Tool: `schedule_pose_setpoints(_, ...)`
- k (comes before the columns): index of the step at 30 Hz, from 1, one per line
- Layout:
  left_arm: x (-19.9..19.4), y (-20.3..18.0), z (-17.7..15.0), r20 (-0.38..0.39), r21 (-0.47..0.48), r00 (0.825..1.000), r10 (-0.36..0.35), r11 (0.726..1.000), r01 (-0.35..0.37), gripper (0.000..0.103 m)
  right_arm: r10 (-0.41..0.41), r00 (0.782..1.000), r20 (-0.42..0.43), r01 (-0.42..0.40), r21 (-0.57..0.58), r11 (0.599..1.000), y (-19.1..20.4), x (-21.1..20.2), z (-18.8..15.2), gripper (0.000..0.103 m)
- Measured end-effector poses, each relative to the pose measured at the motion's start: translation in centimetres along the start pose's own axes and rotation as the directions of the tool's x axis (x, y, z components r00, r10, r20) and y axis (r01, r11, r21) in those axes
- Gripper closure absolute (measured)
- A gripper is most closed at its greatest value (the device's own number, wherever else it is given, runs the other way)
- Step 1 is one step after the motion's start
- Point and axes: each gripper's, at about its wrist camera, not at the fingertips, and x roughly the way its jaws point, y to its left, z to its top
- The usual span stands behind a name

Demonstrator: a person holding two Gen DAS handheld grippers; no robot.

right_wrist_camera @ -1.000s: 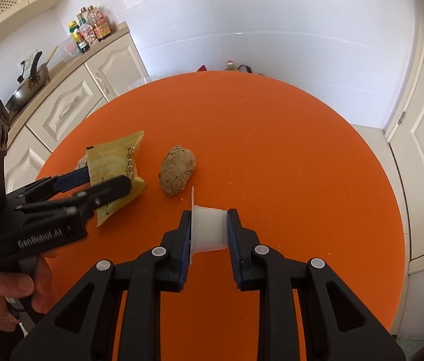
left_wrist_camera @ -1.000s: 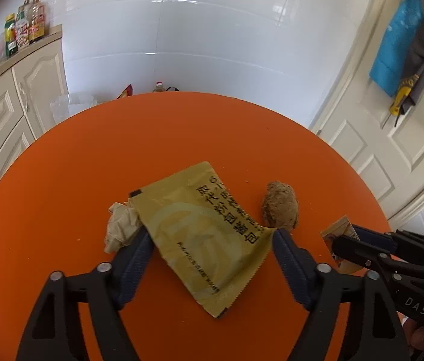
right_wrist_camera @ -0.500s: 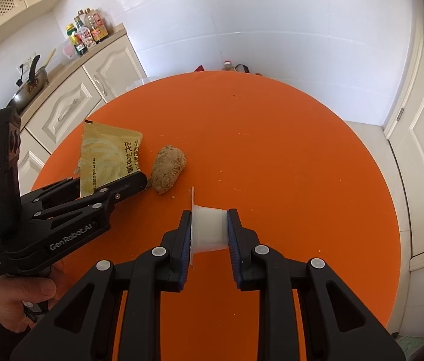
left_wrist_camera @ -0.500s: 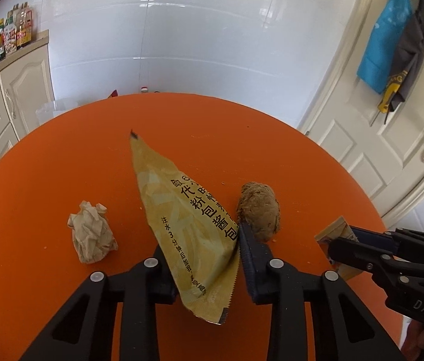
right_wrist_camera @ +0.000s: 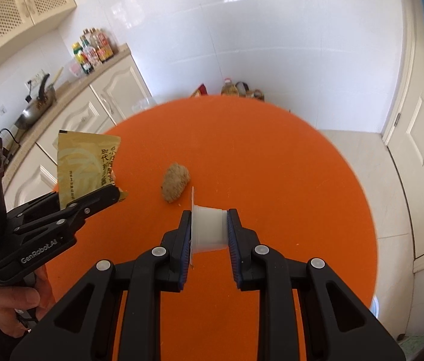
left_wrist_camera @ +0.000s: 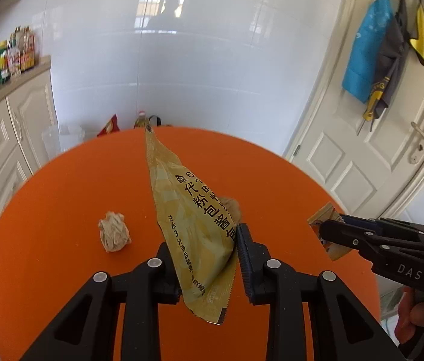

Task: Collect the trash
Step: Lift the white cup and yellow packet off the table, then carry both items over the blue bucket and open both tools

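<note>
My left gripper is shut on a yellow-green sachet with black Chinese print and holds it up above the round orange table. The sachet also shows in the right wrist view. My right gripper is shut on a small white plastic cup lying sideways, above the table. A crumpled paper ball lies on the table to the left. A brown fuzzy lump lies mid-table, partly hidden behind the sachet in the left wrist view.
Cream cabinets with bottles and a wok stand at the left. A white door with hanging cloths is at the right. Bottles and bags sit on the floor behind the table.
My left gripper closed on the sachet and lifted it off the table, uncovering the paper ball. Both grippers rose. The right gripper kept its hold on the cup.
</note>
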Motion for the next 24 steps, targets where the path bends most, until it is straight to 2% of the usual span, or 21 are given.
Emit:
schedule_pose_setpoints(7,-6.0,-3.8,-0.8,0.068,0.085,0.997,-0.027,0.996,0.021,0.077,-0.012,0.995,0.102,0.013,-0.005,1.000,-0.1,-5.5,0.1,0.081)
schedule_pose_setpoints(13,-9.2,-9.6,-0.9,0.092,0.184,0.989,-0.118,0.978,0.100,0.077,-0.050,0.980,0.191,0.043,0.041,0.998,-2.3,-11.1,-0.7,0.081)
schedule_pose_setpoints(19,-10.4,-16.9,-1.3,0.073,0.289,0.971,-0.229,0.936,0.200,0.077,-0.161,0.951,0.263,0.126,0.147,0.981,-7.4,-17.5,-2.9,0.081)
schedule_pose_setpoints(24,-10.0,-23.4,-2.5,0.010,0.373,0.948,-0.318,0.881,0.291,0.077,-0.268,0.924,0.273,0.198,0.257,0.946,-12.5,-21.6,-6.0,0.081)
